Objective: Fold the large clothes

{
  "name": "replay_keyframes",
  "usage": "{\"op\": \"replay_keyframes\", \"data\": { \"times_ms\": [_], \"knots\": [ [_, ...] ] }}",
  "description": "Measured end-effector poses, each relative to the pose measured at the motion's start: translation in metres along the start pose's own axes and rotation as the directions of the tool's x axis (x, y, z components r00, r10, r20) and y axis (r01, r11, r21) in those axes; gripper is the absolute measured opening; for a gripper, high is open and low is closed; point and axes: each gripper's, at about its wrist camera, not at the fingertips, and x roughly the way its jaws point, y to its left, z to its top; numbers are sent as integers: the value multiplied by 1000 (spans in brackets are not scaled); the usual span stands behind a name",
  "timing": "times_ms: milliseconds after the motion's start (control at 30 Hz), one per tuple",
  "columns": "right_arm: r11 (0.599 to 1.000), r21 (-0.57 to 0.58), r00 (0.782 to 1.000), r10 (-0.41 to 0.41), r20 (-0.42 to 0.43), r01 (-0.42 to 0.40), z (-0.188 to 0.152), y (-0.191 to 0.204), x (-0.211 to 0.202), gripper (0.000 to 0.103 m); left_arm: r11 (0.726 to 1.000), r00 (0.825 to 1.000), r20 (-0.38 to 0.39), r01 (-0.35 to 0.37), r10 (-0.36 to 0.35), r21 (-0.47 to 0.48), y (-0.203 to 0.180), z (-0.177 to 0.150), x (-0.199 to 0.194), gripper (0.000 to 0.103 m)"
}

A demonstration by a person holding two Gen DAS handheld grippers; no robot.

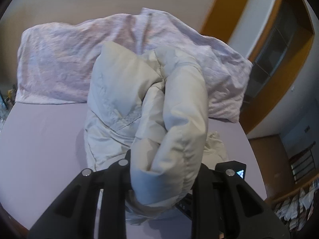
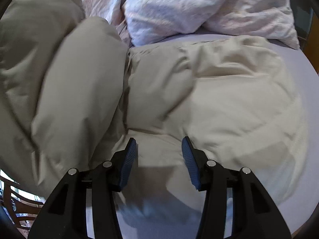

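A puffy cream jacket (image 1: 123, 91) lies on the lilac bed sheet (image 1: 39, 135). My left gripper (image 1: 165, 159) is shut on a thick rolled part of it, likely a sleeve (image 1: 179, 119), lifted off the bed; the cloth hides the fingertips. In the right wrist view the jacket's body (image 2: 229, 99) is spread flat, and the raised part (image 2: 69, 79) hangs at the left. Just above the jacket's near edge, my right gripper (image 2: 159, 139) is open, with nothing between its blue pads (image 2: 129, 159).
Crumpled pinkish-white bedding (image 1: 69, 59) lies across the head of the bed, also at the top of the right wrist view (image 2: 179, 6). A wooden door frame (image 1: 225, 6) stands beyond the bed on the right. A chair (image 2: 20, 199) is beside the bed's near left corner.
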Motion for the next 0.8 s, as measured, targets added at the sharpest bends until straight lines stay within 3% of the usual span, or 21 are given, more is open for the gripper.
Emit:
{"op": "replay_keyframes", "data": {
  "times_ms": [267, 433, 667, 800],
  "knots": [
    [998, -2, 997, -59, 39, 59, -20, -34, -29, 50, 991, 994, -78, 82, -74, 104, -66, -15, 30, 24],
    [992, 22, 989, -124, 78, 123, -32, -63, -45, 50, 981, 981, -149, 142, -121, 135, -101, -28, 53, 24],
    [983, 76, 981, -171, 95, 165, -51, -94, -55, 50, 959, 963, -232, 185, -134, 214, -143, -49, 78, 26],
    [981, 87, 979, -181, 93, 173, -54, -100, -57, 50, 953, 964, -241, 176, -115, 249, -151, -57, 83, 29]
  ]
}}
